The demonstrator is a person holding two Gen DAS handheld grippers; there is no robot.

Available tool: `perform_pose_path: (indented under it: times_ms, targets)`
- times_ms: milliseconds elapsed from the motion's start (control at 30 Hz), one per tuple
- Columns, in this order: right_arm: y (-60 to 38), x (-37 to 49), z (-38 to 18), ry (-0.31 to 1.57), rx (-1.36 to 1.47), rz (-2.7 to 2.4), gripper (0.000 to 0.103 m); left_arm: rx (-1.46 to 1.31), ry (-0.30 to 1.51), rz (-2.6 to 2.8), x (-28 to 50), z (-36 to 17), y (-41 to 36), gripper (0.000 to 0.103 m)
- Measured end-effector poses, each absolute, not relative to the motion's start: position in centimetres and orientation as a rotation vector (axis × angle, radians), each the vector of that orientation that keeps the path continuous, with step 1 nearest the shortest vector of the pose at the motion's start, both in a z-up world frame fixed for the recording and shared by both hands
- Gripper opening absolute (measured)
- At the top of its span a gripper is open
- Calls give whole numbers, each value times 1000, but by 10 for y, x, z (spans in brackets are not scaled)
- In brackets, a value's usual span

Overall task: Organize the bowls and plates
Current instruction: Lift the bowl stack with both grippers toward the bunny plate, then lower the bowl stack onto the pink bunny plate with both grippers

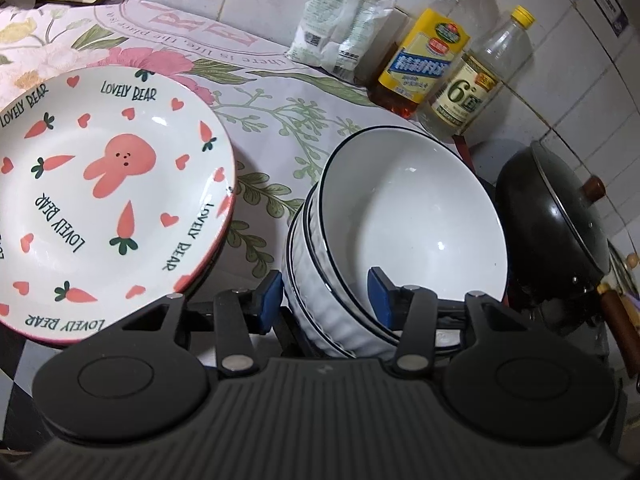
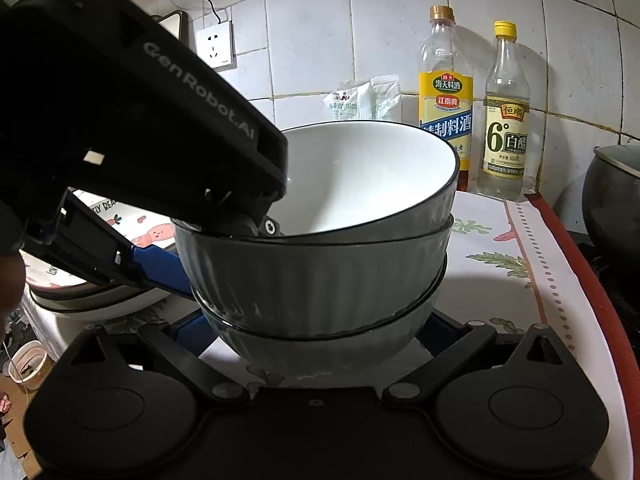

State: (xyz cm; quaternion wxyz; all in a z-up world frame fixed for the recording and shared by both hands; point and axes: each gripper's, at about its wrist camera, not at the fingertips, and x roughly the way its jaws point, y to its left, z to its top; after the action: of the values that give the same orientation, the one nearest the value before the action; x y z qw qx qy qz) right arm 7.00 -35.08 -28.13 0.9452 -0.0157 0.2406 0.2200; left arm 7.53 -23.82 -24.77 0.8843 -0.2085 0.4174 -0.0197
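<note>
A stack of three white ribbed bowls (image 1: 400, 216) with dark rims tilts above the flowered tablecloth (image 1: 280, 120). My left gripper (image 1: 324, 296) is shut on the stack's near wall, one blue pad inside the top bowl and one outside. From the right wrist view the bowls (image 2: 320, 276) fill the middle, and the left gripper (image 2: 216, 244) reaches in from the left. My right gripper (image 2: 312, 328) clasps the lowest bowl between both blue fingers. A rabbit-and-carrot plate (image 1: 100, 184) tops a plate pile on the left, also visible behind the left gripper (image 2: 132, 220).
Two bottles (image 1: 424, 64) (image 1: 476, 88) and white packets (image 1: 340, 28) stand against the tiled wall. A black wok with a lid (image 1: 560, 232) sits at the right on the stove. A wall socket (image 2: 216, 46) is behind. The tablecloth's red edge (image 2: 560, 248) borders the stove.
</note>
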Motion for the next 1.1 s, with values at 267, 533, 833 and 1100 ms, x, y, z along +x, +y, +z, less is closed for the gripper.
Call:
perform_pose_path:
  times_ms: [267,533,833,1100]
  targets:
    - [-357,56,-262,483,-50,422,103,-438,862,-81,66,-229,-244,45]
    - [-350,37,-224,477,-62,415,103,-440,850,-101,47,-189,-235,45]
    - [-330,13,-185,433,-92,476,103,-438,791,-70,20,-143,-210,45]
    - [-297,14,-162,383,-118,582,103,-467,715,21,3,-117,-174,44]
